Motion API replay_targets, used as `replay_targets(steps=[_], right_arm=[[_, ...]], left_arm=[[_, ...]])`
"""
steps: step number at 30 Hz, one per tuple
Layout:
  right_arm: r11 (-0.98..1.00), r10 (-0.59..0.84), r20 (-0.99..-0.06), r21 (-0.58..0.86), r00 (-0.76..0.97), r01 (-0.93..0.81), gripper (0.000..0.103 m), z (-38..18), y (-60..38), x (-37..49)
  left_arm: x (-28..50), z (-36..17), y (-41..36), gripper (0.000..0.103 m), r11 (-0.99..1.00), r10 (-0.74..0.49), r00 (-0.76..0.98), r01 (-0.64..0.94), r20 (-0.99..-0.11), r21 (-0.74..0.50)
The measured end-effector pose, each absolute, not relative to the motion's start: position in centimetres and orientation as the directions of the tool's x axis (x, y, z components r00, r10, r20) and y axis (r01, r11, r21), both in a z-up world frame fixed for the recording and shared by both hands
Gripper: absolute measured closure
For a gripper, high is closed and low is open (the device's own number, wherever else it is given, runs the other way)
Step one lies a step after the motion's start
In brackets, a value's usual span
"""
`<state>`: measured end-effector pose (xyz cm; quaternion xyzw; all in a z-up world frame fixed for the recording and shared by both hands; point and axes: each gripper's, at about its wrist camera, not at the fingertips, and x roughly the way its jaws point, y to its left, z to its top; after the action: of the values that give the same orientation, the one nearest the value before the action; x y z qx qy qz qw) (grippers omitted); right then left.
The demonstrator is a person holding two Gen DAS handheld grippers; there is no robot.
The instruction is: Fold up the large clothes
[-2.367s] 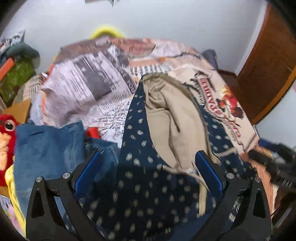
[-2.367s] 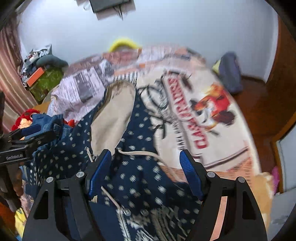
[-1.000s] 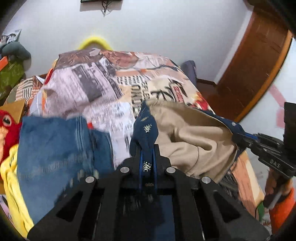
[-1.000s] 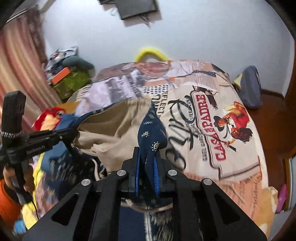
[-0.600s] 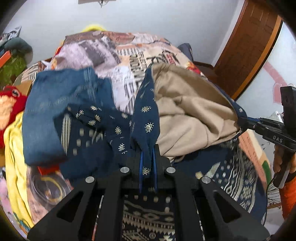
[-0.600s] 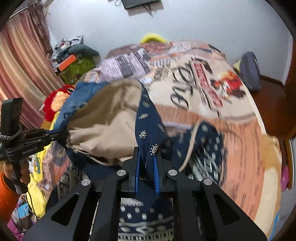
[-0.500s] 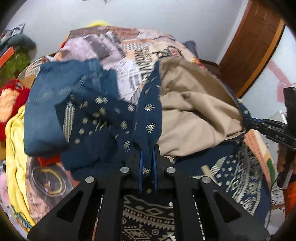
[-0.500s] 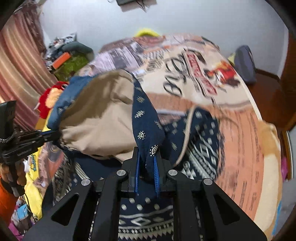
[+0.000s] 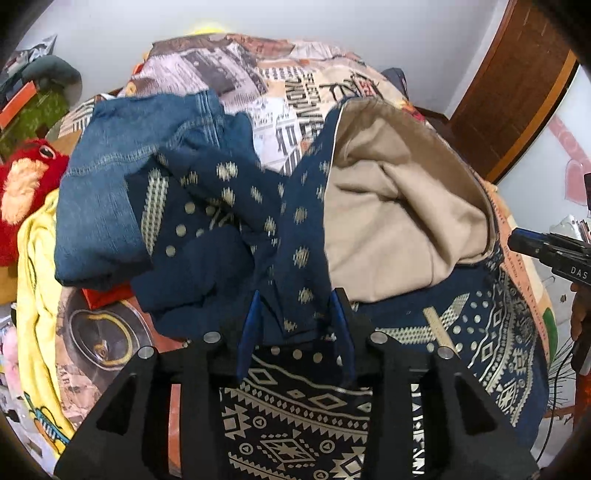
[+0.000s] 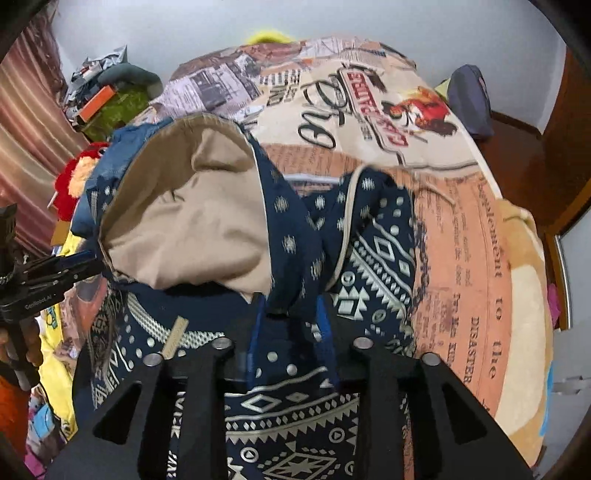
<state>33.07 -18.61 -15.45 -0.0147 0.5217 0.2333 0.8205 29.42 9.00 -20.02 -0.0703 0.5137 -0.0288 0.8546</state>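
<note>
Item: navy patterned hooded garment (image 9: 295, 229), tan-lined, lying on the bed (image 10: 461, 258) with its hood doubled forward; soft, limp, moderately heavy, prone to slump. Left hand-held gripper (image 9: 295, 325) and right hand-held gripper (image 10: 291, 325): jaws just opening, hood edge loose between them, released; best retaken at hem corners or shoulder seams.

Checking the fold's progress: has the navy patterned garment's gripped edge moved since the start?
Yes. The navy patterned garment was drawn toward the camera, away from the headboard wall; beige lining now folded over.

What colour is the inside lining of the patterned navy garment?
Plain beige lining, clearest in the right wrist view.
</note>
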Motion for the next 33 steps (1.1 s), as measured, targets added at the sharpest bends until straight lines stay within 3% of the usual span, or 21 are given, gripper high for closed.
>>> replay_targets(steps=[3,6,13,23,31,33], right_arm=[[0.887,0.388,-0.843,0.231,0.372,-0.401,0.064,-14.6,-18.0,33.5],[0.882,0.397,-0.827,0.222,0.399,-0.416,0.061,-13.9,-16.9,34.4],[0.867,0.430,-0.814,0.252,0.390,-0.431,0.060,-14.8,-14.7,37.6],[0.857,0.403,-0.843,0.211,0.357,-0.470,0.060,-18.1,-12.0,41.7],[0.834,0.454,-0.825,0.259,0.337,-0.488,0.060,-19.1,-10.5,43.3],[0.833,0.464,-0.821,0.276,0.333,-0.479,0.063,-19.3,-10.5,43.5]], left_arm=[[30.1,-18.9,8.8,0.055,0.988,-0.129,0.503,-0.006,-0.855,-0.152],[31.5,-18.4,8.3,0.054,0.991,-0.125,0.521,0.019,-0.844,-0.135],[36.0,-18.9,7.4,0.054,0.991,-0.127,0.522,0.038,-0.843,-0.126],[42.2,-21.6,7.6,0.054,0.976,-0.203,0.486,0.029,-0.850,-0.216],[43.8,-21.9,6.6,0.055,0.979,-0.199,0.505,0.055,-0.840,-0.198],[43.7,-21.8,6.3,0.062,0.978,-0.206,0.511,0.078,-0.834,-0.194]])
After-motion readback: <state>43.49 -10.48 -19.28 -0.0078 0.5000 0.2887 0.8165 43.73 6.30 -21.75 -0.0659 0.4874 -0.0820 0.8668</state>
